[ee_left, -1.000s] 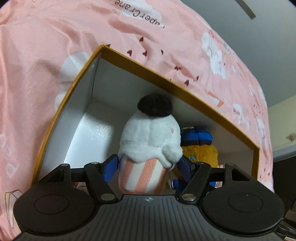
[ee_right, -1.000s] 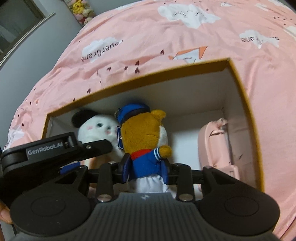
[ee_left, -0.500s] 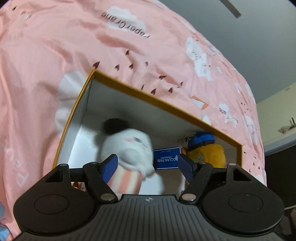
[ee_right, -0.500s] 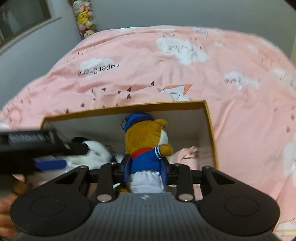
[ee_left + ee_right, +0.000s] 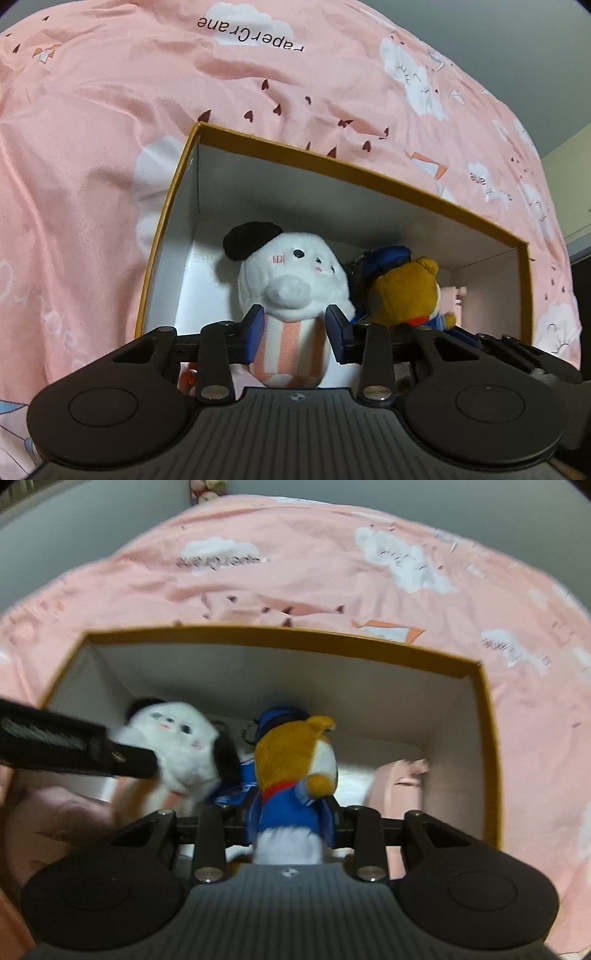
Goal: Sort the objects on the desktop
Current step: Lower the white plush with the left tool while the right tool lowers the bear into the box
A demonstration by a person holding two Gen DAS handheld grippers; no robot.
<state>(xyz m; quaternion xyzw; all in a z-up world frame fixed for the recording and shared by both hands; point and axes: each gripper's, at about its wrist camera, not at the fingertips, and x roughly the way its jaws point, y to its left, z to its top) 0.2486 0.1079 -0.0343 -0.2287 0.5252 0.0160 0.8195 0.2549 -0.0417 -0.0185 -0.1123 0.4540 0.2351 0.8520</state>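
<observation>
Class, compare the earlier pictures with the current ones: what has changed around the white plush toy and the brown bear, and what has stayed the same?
The left tool has just been closing; it now pinches the white plush toy by its striped body, and the toy has turned to face its camera. Unchanged: the right tool stays clamped on the brown bear, both toys over the box on the pink sheet.

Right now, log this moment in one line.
left hand-held gripper: closing on white plush | right hand-held gripper: gripping bear plush | both in box
</observation>
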